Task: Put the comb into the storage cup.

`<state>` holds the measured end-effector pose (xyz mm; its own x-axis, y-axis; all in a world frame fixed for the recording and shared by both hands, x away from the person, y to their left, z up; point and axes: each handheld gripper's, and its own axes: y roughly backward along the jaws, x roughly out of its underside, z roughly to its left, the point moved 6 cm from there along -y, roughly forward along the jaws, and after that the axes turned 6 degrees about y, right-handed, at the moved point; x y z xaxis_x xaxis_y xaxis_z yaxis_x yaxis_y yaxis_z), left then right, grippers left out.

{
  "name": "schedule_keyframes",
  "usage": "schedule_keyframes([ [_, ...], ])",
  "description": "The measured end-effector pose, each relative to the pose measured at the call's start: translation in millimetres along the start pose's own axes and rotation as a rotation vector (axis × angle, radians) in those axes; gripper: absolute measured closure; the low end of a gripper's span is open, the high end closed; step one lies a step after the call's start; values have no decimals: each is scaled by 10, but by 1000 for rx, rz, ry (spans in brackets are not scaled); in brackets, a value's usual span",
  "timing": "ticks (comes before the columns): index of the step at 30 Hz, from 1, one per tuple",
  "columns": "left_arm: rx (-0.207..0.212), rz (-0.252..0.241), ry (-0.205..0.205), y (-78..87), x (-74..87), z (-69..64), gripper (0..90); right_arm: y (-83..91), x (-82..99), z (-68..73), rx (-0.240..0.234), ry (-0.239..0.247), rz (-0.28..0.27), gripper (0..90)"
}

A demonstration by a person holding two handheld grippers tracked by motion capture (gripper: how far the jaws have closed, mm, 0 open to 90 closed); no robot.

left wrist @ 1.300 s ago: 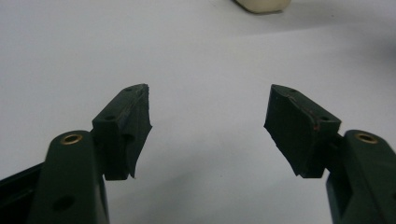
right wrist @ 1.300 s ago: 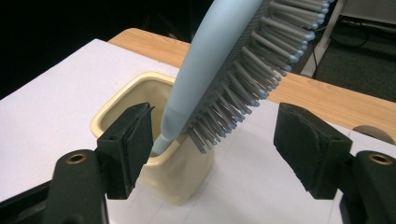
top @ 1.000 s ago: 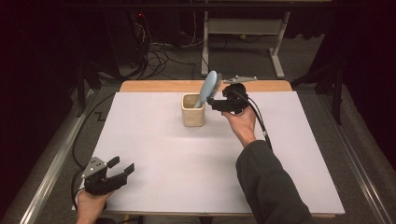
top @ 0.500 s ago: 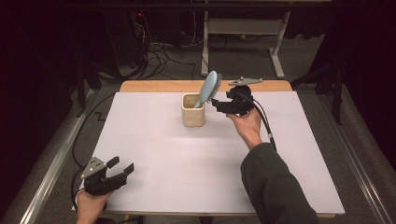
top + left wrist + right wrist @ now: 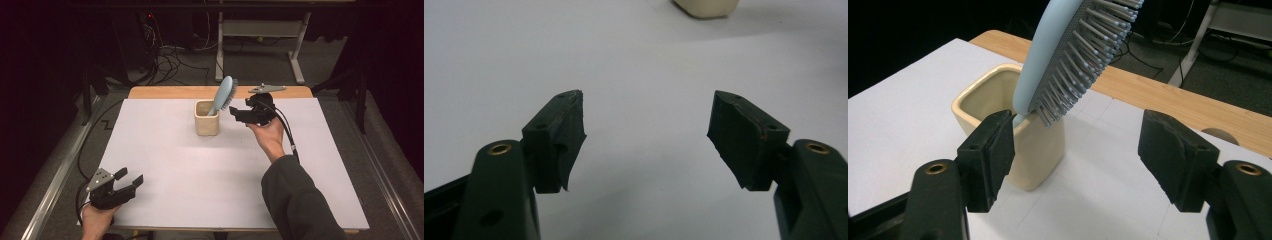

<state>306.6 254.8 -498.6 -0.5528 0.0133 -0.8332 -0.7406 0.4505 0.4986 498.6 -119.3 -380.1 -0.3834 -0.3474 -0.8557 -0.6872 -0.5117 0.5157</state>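
Two tongs are in use. Right tongs (image 5: 234, 114) stand released just beside the brush (image 5: 223, 95), nothing between the pads; a second ago they sat closer against the brush head, and they have since drawn slightly back toward the desk's right edge. Judgement: the brush has been let go and its placing in the cup (image 5: 206, 118) looks done. Cup stands near the middle of the desk's (image 5: 165, 150) far edge. Brush rests handle-down in the cup, its long axis tilted, the head up and leaning toward the far right corner, bristles facing the right tongs. Left tongs (image 5: 131, 178) lie released and empty at the near left corner.
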Motion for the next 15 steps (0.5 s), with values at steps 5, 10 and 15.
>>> schedule_keyframes([
  [5,0,-1,3,-2,-1,3,314,42,18,-15,1,6,1,315],
  [10,-1,0,3,-3,2,5,313,89,25,-36,3,6,-5,315],
  [15,-3,0,-1,-2,0,4,313,133,45,-57,4,8,-7,315],
])
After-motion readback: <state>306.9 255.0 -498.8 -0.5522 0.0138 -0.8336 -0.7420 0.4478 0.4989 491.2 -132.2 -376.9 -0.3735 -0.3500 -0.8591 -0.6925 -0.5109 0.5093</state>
